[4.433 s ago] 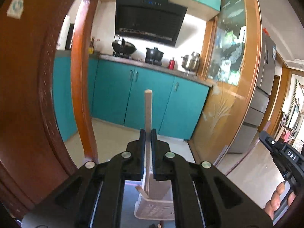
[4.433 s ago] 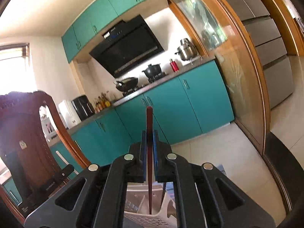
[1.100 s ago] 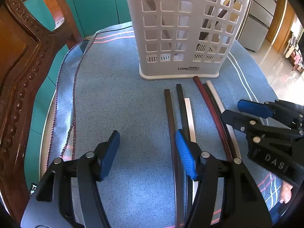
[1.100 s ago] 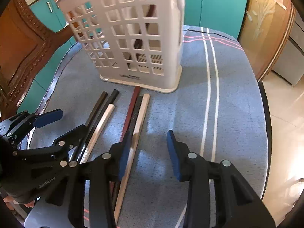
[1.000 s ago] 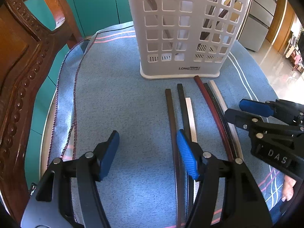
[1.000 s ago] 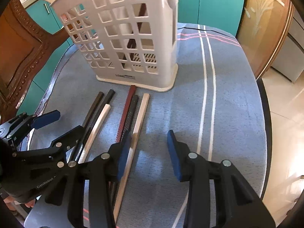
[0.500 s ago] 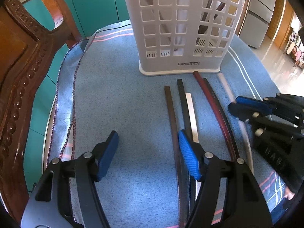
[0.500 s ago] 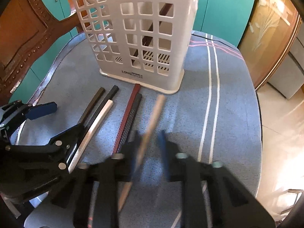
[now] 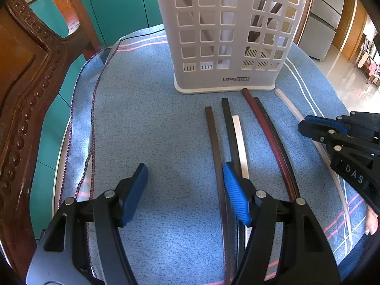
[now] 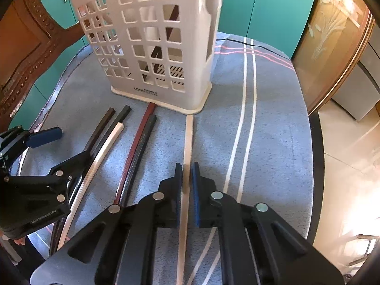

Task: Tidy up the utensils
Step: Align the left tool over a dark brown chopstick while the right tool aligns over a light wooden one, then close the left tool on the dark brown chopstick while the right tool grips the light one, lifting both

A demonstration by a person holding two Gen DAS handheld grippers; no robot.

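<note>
A round table covered with a blue towel (image 9: 147, 128) stands in a kitchen with teal cabinets, and a carved wooden chair is at 9 o'clock in the left wrist view. A white perforated basket (image 9: 228, 35) stands at 12 o'clock, and some chopsticks already lean inside it. In front of it, five chopsticks lie flat on the towel: a dark brown one (image 9: 213, 137), a black one (image 9: 229, 128), a white one (image 9: 240, 140), and a red-brown one (image 9: 263, 128) touching another dark one. The left gripper (image 9: 185, 194) hovers with its jaws wide apart and nothing between them; its right pad is over the black chopstick. At 3 o'clock the right gripper (image 9: 308, 125) is clamped on a pale chopstick (image 9: 288, 105).

In the right wrist view, the right gripper (image 10: 187, 178) has its jaws together on the pale chopstick (image 10: 188, 137). It grips the chopstick near the middle, and the far tip points at 12 o'clock, just beside the corner of the basket (image 10: 152, 40). The left gripper (image 10: 59, 147) is at 9 o'clock.

I think the chopstick is light, stiff and smooth, so it may turn in the pads. A hold near the middle seems best for balance.
</note>
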